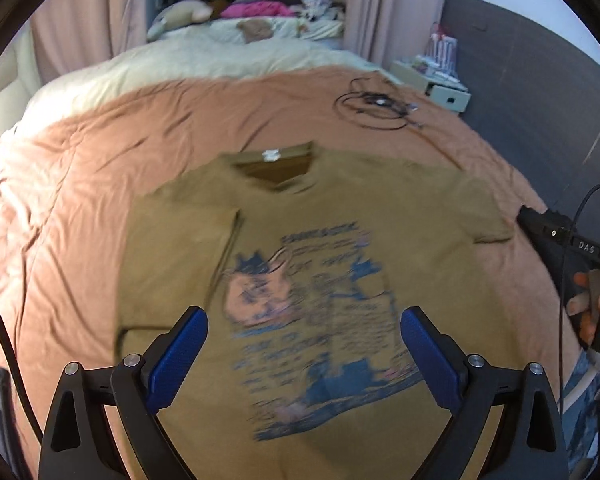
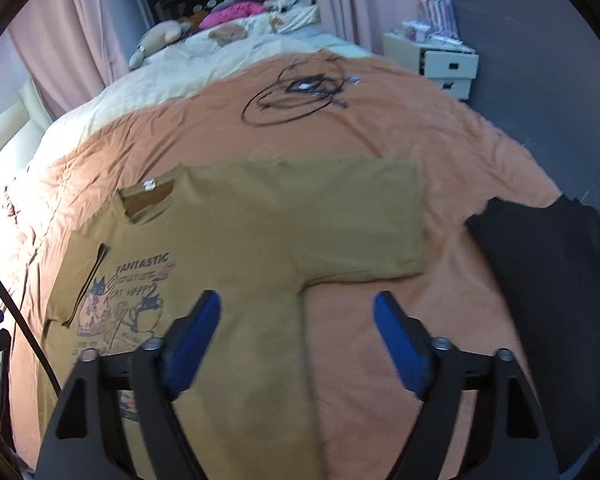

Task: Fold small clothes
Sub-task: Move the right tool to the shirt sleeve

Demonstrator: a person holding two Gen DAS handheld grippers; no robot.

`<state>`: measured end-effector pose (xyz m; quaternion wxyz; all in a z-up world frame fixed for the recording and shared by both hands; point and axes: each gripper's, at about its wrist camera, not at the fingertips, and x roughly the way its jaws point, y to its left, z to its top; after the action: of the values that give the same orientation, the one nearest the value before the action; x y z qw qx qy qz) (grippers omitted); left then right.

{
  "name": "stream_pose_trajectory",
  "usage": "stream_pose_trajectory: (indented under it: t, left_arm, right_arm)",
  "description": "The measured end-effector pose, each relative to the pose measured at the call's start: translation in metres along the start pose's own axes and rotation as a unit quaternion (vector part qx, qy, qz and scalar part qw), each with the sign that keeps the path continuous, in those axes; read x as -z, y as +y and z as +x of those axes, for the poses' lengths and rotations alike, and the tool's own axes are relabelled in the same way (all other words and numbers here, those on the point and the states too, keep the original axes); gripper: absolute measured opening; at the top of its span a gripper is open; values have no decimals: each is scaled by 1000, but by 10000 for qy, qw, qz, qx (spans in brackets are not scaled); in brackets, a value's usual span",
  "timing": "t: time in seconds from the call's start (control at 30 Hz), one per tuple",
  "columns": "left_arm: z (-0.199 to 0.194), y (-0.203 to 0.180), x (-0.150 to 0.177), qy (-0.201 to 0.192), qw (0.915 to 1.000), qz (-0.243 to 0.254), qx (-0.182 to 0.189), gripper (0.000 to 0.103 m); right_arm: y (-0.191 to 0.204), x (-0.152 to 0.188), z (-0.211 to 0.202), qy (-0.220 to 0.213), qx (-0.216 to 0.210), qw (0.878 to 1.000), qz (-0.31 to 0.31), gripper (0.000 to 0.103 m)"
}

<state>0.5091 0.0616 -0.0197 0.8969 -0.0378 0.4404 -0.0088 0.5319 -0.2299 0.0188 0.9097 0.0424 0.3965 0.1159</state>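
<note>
Left gripper (image 1: 304, 344), bottom centre of the left wrist view: 2 blue pads (image 1: 180, 356) spread wide, nothing between them, hanging above the printed chest of the olive t-shirt (image 1: 340, 208).

Right gripper (image 2: 298, 332), bottom centre of the right wrist view: jaws also wide apart, nothing gripped. Its left pad sits over the shirt's body, its right pad over bare cover. In the left wrist view the right gripper body shows at the right edge, held by a hand (image 1: 596, 312), just beside the shirt's sleeve tip.

T-shirt lies flat, print side up, on the orange-brown bed cover (image 2: 380, 120), collar and white tag pointing to the top of the frame. In the left wrist view, the sleeve on the frame's left is folded in over the body; the other sleeve (image 2: 360, 220) is spread out flat.

A dark garment (image 2: 548, 272) lies on the cover at the right of the right wrist view, apart from the shirt. A coiled black cable (image 2: 296, 100) lies on the cover above the shirt, well apart. White drawers (image 2: 448, 68) stand upper right beside the bed.
</note>
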Motion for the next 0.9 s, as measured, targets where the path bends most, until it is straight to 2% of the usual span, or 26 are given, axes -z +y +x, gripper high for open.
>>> stream_pose_trajectory:
  t: [0.07,0.17,0.27,0.33,0.4,0.47,0.53,0.63,0.77,0.8,0.9]
  left_arm:
    - [0,-13,-6,-104,9999,27,66,98]
    - [0,-32,-17,-343,9984,-96,434,98]
    - [3,-46,-25,-500,9977,-138,431,98]
    - [10,-60,-33,-472,9978,-34,469,98]
    - [19,-77,-41,-406,9984,251,313,98]
    - [31,-90,-47,-300,9978,338,483,98]
    - [44,-100,-53,-192,9969,276,711,98]
    - [66,-114,-62,-104,9957,233,894,89]
    - [99,-132,-69,104,9949,264,967,70]
    - [106,-134,-70,158,9945,259,1000,65]
    - [132,-145,-73,276,9938,270,1045,61]
  right_arm:
    - [-15,1,-7,-111,-101,9998,153,81]
    - [-30,4,-10,-272,-11,9994,218,82]
    - [-41,7,-3,-132,12,9997,227,82]
    - [-47,4,4,70,189,9996,195,82]
    - [-58,-1,8,103,107,9992,382,82]
    - [-71,-7,15,139,-190,9977,640,82]
    - [-80,-13,25,172,-233,9969,732,82]
    - [-94,-21,46,236,-511,9951,818,81]
    - [-106,-29,81,437,-713,9920,940,56]
    - [-112,-30,88,469,-747,9913,977,54]
    - [-120,-36,109,542,-706,9908,1021,52]
